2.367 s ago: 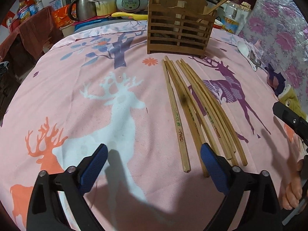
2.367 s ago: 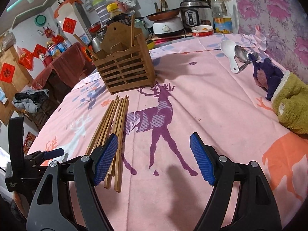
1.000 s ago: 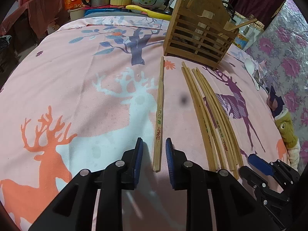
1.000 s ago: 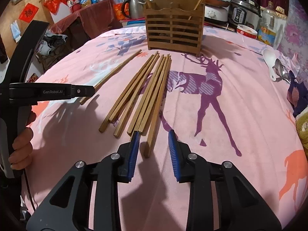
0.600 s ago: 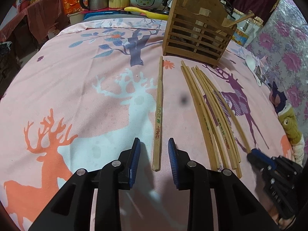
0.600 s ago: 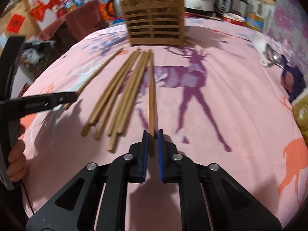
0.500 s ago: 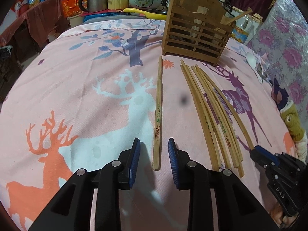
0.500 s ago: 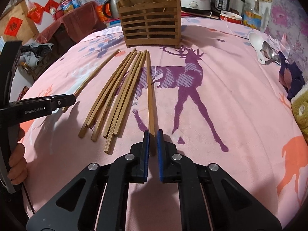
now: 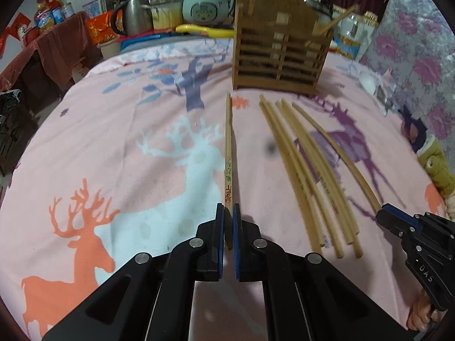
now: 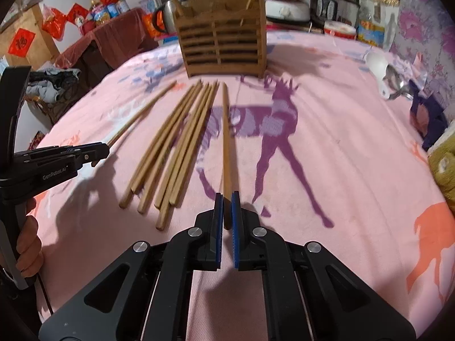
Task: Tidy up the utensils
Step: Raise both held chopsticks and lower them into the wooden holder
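Note:
My left gripper [image 9: 228, 213] points down at the pink deer tablecloth, its jaws closing with the near end of a single printed chopstick [image 9: 228, 147] pinched between the blue pads. In the right wrist view my right gripper [image 10: 227, 199] has its jaws closing too, pads pressed on the end of another chopstick [image 10: 225, 130]. Between the two lies a loose bundle of several chopsticks [image 9: 307, 170], seen also from the right as the bundle [image 10: 176, 147]. The slatted wooden holder [image 9: 280, 56] stands upright beyond them, with a few chopsticks in it.
A white spoon [image 10: 376, 64] and a metal spoon [image 10: 398, 85] lie at the far right by a dark purple cloth [image 10: 429, 116] and a yellow-green plush toy [image 10: 443, 167]. A rice cooker [image 9: 204, 8] and kettle [image 9: 132, 20] stand behind the table.
Both grippers went from wide open to shut, each on one chopstick. The right one closed first and swung its chopstick clear of the bundle; the left one closed in the last half second.

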Motion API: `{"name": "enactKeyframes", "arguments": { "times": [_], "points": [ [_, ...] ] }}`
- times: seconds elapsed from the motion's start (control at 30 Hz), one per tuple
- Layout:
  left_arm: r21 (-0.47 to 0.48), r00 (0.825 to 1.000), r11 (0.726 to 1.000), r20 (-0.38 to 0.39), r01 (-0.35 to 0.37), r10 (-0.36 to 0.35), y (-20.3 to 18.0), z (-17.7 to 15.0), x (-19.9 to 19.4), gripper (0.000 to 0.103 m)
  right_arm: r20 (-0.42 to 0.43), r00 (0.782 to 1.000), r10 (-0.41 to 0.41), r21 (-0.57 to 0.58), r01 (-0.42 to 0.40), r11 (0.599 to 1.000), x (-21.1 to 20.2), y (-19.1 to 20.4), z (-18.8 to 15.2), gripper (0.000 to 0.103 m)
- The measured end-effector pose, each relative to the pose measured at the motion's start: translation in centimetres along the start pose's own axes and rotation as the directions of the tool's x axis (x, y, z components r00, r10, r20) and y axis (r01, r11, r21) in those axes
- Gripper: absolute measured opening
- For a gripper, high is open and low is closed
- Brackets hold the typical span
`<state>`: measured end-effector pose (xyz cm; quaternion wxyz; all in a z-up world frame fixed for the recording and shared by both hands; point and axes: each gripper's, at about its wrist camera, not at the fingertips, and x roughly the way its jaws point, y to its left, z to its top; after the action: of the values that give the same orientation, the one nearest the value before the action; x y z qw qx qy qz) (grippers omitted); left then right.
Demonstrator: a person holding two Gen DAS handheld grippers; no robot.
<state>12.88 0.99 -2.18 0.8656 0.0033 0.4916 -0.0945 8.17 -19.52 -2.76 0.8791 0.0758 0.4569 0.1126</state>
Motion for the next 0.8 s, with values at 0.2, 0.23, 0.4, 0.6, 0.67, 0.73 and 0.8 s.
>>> {"name": "enactKeyframes", "arguments": {
  "times": [0.2,0.23,0.4,0.6,0.67,0.73,0.8],
  "points": [
    [-0.025,0.998,1.000,0.061,0.017,-0.015,0.2,0.3,-1.9,0.006,0.130,0.992,0.003,0.011,-0.004,1.000,-2.6,-0.2,0.6,0.006],
    [-0.032,0.998,0.999,0.065,0.017,-0.015,0.2,0.5,-2.2,0.006,0.152,0.988,0.005,0.018,-0.008,1.000,-3.1,-0.3,0.8,0.006],
    [-0.027,0.993,0.999,0.116,0.021,-0.017,-0.2,1.9,-4.7,0.006,0.270,0.962,0.043,0.057,-0.060,0.997,-6.8,-1.0,2.8,0.006],
    [0.012,0.983,0.999,0.181,0.032,-0.034,-1.8,4.2,-7.9,0.006,0.357,0.931,0.073,0.046,-0.096,0.994,-10.6,-0.8,5.4,0.006],
    [0.021,0.981,0.999,0.187,0.049,-0.052,-2.2,4.8,-8.7,0.006,0.369,0.927,0.073,0.030,-0.090,0.995,-11.2,-0.4,5.7,0.006],
    [0.027,0.980,0.997,0.184,0.066,-0.070,-2.4,5.1,-9.3,0.006,0.372,0.925,0.073,0.019,-0.086,0.996,-11.4,-0.1,5.7,0.006],
    [0.033,0.982,0.997,0.174,0.070,-0.074,-2.5,5.5,-9.6,0.006,0.371,0.926,0.074,0.014,-0.085,0.996,-11.4,0.1,5.8,0.006]
  ]
}}
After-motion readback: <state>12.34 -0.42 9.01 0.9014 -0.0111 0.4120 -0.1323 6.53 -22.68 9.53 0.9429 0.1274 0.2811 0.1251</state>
